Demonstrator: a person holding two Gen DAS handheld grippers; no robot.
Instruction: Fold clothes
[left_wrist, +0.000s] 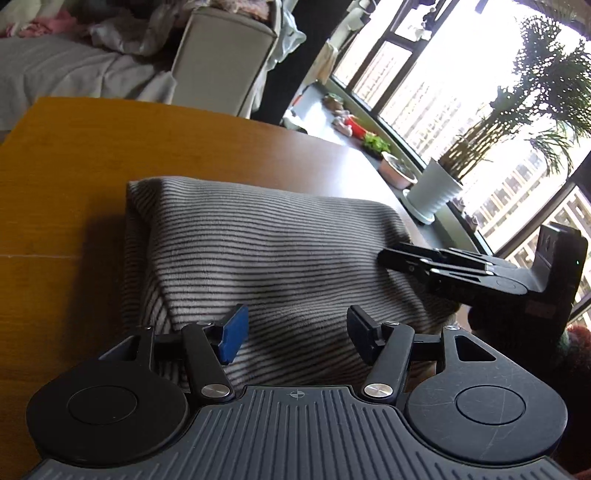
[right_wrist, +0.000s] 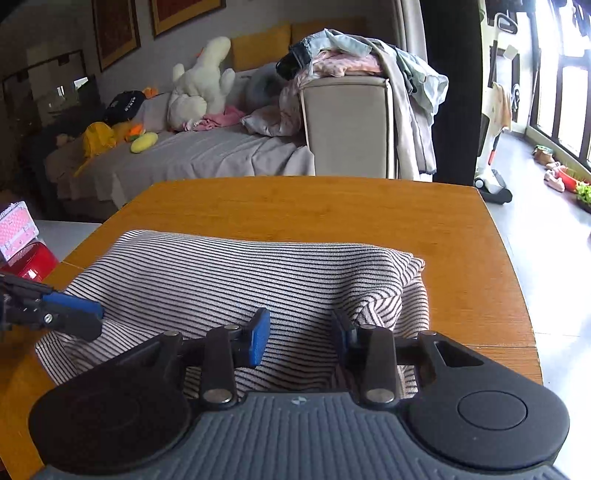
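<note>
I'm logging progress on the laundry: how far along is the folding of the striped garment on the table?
Done: the striped garment already lies doubled into a compact block on the wooden table. In hand: nothing is gripped; the left gripper and right gripper hang open over its near edge. Left: possibly one more fold or smoothing its loose right corner, and the clothes heap on the sofa looks unfolded.

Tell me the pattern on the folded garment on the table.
Thin dark stripes on pale grey-white fabric: the garment, clearest in the right wrist view.
</note>
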